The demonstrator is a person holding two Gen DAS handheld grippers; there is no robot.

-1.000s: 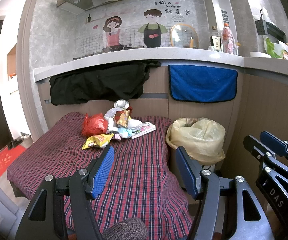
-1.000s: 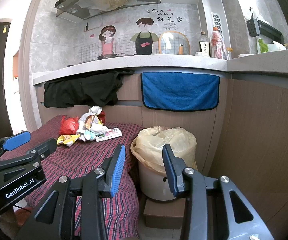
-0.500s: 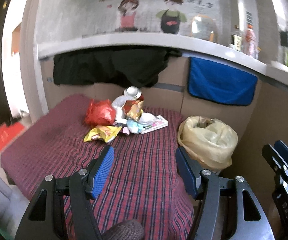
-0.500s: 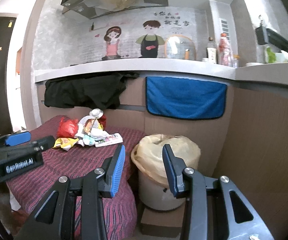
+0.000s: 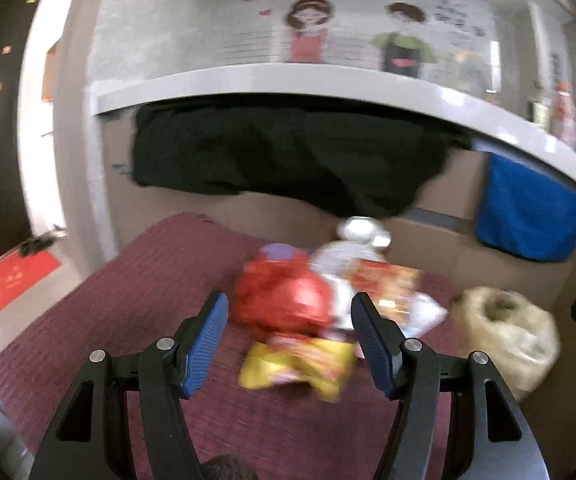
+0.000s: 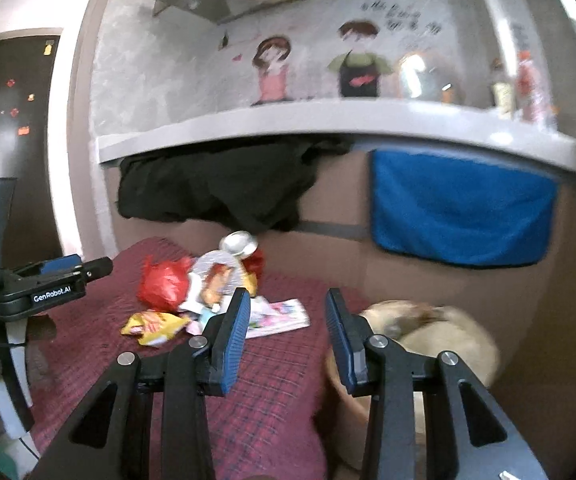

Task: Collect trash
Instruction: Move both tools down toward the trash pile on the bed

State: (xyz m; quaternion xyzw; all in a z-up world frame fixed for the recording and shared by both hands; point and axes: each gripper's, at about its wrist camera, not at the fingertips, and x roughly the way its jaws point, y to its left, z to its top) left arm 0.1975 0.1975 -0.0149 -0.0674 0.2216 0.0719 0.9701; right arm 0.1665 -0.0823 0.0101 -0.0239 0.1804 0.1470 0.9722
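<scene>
A heap of trash lies on the plaid cloth [image 5: 136,312]: a red plastic bag [image 5: 284,300], a yellow snack wrapper [image 5: 299,368], a silver can [image 5: 361,230], an orange packet [image 5: 391,284] and a flat pink-white pack [image 6: 280,316]. My left gripper [image 5: 288,320] is open and empty, just short of the red bag and yellow wrapper. My right gripper [image 6: 286,312] is open and empty, over the cloth's right part. The bin with a yellowish liner [image 5: 507,332] stands right of the cloth; it also shows in the right wrist view [image 6: 439,332]. The left gripper also shows in the right wrist view [image 6: 80,270].
A black cloth [image 5: 280,152] and a blue towel [image 5: 527,212] hang from the white counter edge [image 5: 288,80] behind the pile. A wooden panel [image 6: 559,320] closes the right side. A red mat [image 5: 4,284] lies on the floor at left.
Both grippers have moved forward toward the trash pile. The left one has swung left and come close to the red bag and yellow wrapper. Both stay open.
</scene>
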